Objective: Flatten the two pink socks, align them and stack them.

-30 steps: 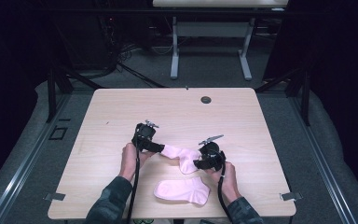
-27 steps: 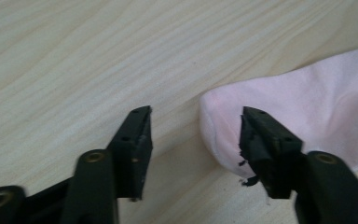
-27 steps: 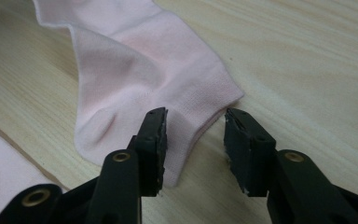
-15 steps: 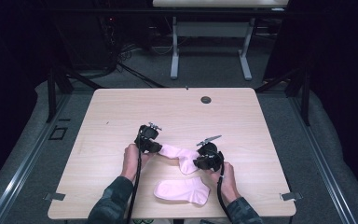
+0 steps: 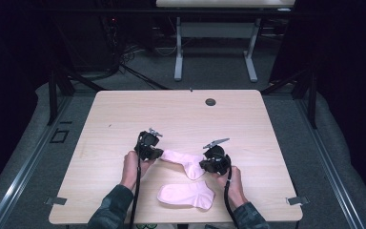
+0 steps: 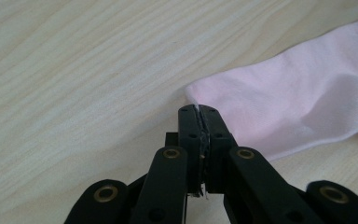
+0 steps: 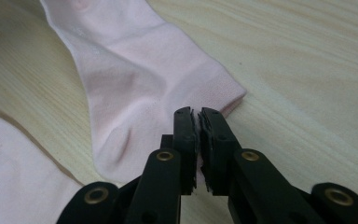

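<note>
Toward the lower middle of the high view, a person is holding two grippers at the ends of a pink sock [image 5: 183, 162] lying on the wooden table [image 5: 124, 114]. At the left of that view, the left gripper [image 5: 158, 153] is pinching the sock's left end; its jaws have just been closing, and in the left gripper view they are standing pressed together with a thin edge of the fabric [image 6: 284, 112] caught at their tips. Only the corner of the sock seems to be taken, so in my judgement that hold is looking shallow: any pull outward or upward is risking the cloth slipping free.

Moving right, the sock is lying bent at its heel, its middle resting flat on the table. A second pink sock [image 5: 187, 194] is lying just below it toward the person, close but apart; dragging the held sock toward the person could be catching and shifting it.

At the right, the right gripper [image 5: 204, 164] is clamped on the other end; its jaws have also just been closing, and in the right gripper view the pads are meeting on the sock's edge [image 7: 168, 79] near its corner. Again the bite is looking small. If one hand is lifting faster than the other, the sock is likely to be yanked out of the weaker grip or to be twisting instead of stretching flat.
</note>
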The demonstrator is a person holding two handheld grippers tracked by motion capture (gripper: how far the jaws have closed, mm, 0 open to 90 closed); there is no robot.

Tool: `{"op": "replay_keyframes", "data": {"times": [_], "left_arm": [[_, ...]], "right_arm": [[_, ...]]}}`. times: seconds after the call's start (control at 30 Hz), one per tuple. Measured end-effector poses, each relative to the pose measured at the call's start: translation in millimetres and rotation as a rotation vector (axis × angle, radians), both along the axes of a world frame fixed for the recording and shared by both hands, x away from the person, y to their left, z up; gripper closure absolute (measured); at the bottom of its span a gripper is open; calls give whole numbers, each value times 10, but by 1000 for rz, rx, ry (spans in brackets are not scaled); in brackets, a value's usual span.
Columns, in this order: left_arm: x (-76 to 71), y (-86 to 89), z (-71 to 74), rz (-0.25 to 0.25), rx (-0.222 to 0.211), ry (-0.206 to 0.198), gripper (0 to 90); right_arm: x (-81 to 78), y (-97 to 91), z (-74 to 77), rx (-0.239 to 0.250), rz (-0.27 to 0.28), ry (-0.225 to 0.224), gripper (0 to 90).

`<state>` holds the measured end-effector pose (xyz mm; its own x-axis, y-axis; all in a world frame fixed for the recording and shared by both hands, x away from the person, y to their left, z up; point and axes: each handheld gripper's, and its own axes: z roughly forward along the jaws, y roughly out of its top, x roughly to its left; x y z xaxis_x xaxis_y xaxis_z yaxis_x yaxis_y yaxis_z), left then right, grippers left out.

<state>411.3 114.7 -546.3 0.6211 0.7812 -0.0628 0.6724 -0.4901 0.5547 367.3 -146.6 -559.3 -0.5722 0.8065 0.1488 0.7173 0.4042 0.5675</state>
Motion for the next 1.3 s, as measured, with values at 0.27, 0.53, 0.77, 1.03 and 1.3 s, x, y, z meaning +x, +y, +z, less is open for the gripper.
{"op": "replay_keyframes", "data": {"times": [0.27, 0.53, 0.77, 1.03, 1.3], "left_arm": [[-185, 75, 158, 9, -64, -28, 886], [-361, 113, 266, 16, -100, -36, 886], [-572, 140, 329, -15, -107, -59, 886], [-861, 145, 392, -50, -115, -64, 885], [-1049, 146, 384, -85, -108, -34, 885]], "right_arm": [[-82, -63, 140, -4, 11, -29, 855], [-205, -127, 313, 14, 36, -39, 855], [-381, -156, 447, 11, 73, -48, 855], [-637, -207, 536, -7, 120, -55, 854], [-818, -256, 538, 15, 149, -40, 854]]}}
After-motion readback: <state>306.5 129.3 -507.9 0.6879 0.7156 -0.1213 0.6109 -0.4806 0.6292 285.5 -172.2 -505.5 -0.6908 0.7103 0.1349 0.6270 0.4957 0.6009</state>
